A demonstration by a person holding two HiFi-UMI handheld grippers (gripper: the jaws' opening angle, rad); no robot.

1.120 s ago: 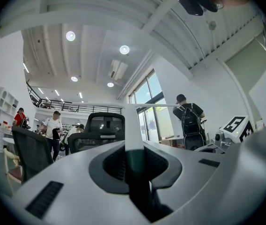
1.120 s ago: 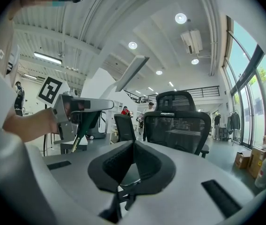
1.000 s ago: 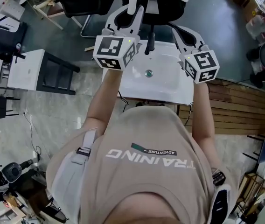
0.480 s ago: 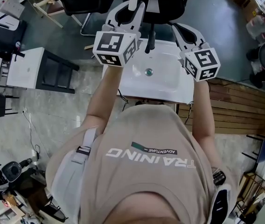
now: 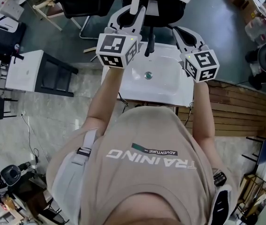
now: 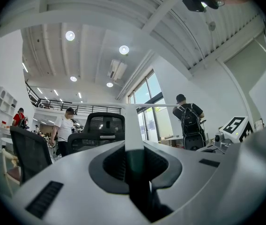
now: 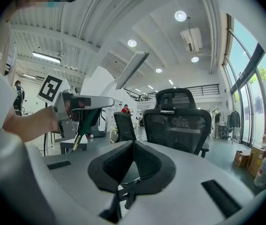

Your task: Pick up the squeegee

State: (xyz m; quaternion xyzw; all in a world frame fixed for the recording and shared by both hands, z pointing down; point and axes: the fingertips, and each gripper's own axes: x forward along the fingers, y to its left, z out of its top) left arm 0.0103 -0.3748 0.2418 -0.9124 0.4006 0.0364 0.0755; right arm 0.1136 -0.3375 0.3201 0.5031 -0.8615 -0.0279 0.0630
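Between the black ribbed pads [image 6: 112, 163] of our left tongs [image 6: 134, 146] sits the squeegee [image 6: 134, 123]. It is clamped by its dark green handle, with the jaws narrowed onto it. A pale, flat stem runs out from the grip to a long, straight crossbar at the far end. Our right tongs [image 7: 133, 146] carry nothing, and their tips are drawn together. Both are raised over the far side of the white sink [image 5: 168, 86], so the lift looks done to us.

To do this step well, we judge the grip should sit squarely on the handle, because the long bar gives it leverage to twist. We would squeeze firmly and move gently so the head does not swing.

The handle looks like smooth, hard plastic and could slip against the pads. The sink is glossy, with rounded corners and a small round metal drain [image 5: 148, 75]. Beyond it stands a black mesh office chair [image 7: 180, 121].
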